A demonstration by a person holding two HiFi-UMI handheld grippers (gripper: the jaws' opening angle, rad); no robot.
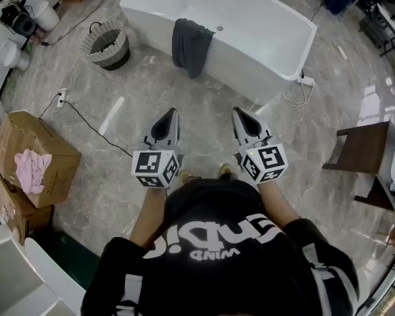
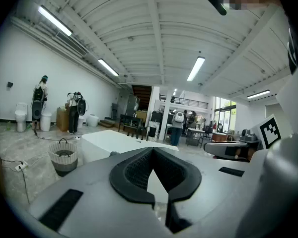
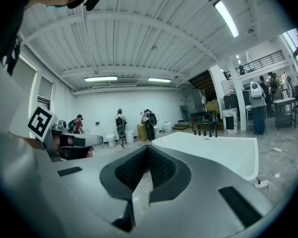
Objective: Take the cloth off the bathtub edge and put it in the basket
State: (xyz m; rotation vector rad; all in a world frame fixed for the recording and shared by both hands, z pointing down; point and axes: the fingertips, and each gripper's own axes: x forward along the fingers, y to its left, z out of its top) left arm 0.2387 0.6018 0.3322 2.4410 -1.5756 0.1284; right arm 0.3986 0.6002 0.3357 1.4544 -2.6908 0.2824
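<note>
Grey cloth (image 1: 191, 45) hangs over the bathtub (image 1: 240, 64) edge, well ahead of the left gripper (image 1: 169, 117) and right gripper (image 1: 239, 115) — both pinched closed, empty — basket (image 1: 115, 56) ahead-left.

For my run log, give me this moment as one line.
phase: not started | cloth: draped over bathtub edge | basket: on floor | left hand-held gripper: shut, empty | right hand-held gripper: shut, empty

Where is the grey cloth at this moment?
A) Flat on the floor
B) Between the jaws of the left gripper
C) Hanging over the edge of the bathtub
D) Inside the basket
C: in the head view the cloth hangs over the near edge of the bathtub, and the basket stands apart from it on the floor.
</note>
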